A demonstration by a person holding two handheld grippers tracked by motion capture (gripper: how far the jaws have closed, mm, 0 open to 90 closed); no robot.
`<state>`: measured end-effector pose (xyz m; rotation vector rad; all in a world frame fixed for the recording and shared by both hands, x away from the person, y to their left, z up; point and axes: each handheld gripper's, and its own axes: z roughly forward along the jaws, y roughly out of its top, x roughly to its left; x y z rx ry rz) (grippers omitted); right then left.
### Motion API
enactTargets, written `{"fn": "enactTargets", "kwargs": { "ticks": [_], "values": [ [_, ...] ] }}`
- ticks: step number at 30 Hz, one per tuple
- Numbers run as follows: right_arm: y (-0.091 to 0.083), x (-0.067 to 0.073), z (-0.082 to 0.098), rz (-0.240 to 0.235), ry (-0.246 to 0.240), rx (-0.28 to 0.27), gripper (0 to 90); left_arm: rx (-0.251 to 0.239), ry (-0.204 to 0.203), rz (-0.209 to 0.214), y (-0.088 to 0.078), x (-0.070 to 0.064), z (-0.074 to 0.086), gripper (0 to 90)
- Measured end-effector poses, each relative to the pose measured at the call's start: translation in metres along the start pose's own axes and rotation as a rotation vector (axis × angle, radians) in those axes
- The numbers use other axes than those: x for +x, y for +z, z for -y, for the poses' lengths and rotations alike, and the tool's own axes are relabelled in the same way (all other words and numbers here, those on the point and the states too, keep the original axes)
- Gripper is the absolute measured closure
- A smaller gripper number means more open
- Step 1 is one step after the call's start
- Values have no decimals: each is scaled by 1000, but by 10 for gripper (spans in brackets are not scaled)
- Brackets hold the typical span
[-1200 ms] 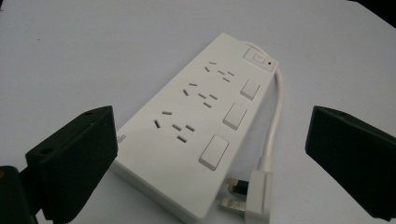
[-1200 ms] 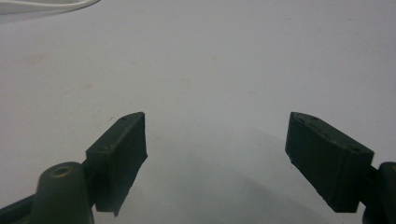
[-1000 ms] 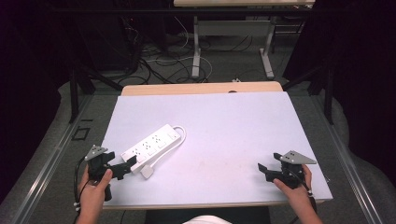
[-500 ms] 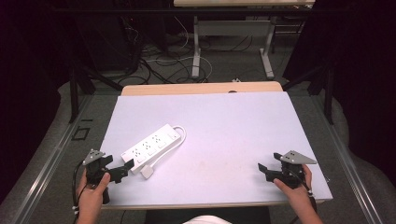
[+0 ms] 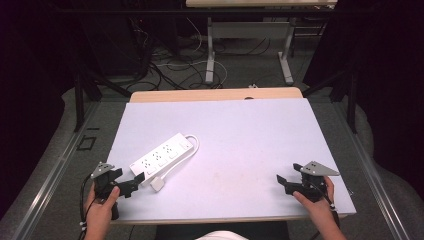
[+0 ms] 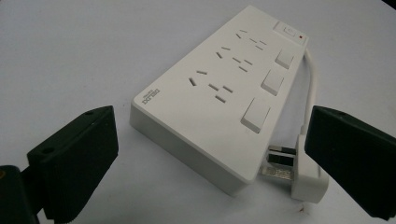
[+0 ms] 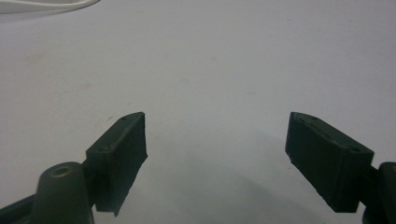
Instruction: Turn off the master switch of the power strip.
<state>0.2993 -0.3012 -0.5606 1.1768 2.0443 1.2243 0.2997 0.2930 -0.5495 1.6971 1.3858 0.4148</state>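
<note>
left gripper (image 6: 210, 158) jaws open | power strip (image 6: 219, 93) near end between them, untouched | near counter (image 5: 240, 145) front-left corner | right gripper (image 7: 217, 158) jaws open, empty

Each hand-held black plastic gripper (image 5: 131, 185) (image 5: 283, 183) carries blocky matte jaws with small screw holes, a grey three-cornered top plate and a trailing black cable.

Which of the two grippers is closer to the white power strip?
Left. The left gripper sits open right at the near end of the power strip, its jaws facing it. The right gripper is open far across the table.
</note>
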Motion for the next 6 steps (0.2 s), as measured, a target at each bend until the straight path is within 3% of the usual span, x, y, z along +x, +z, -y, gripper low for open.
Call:
{"fn": "enactTargets", "kwargs": {
  "ticks": [6],
  "values": [
    [0, 0, 0, 2, 6, -2, 196, 1, 1, 9, 0, -2, -1, 28]
  ]
}}
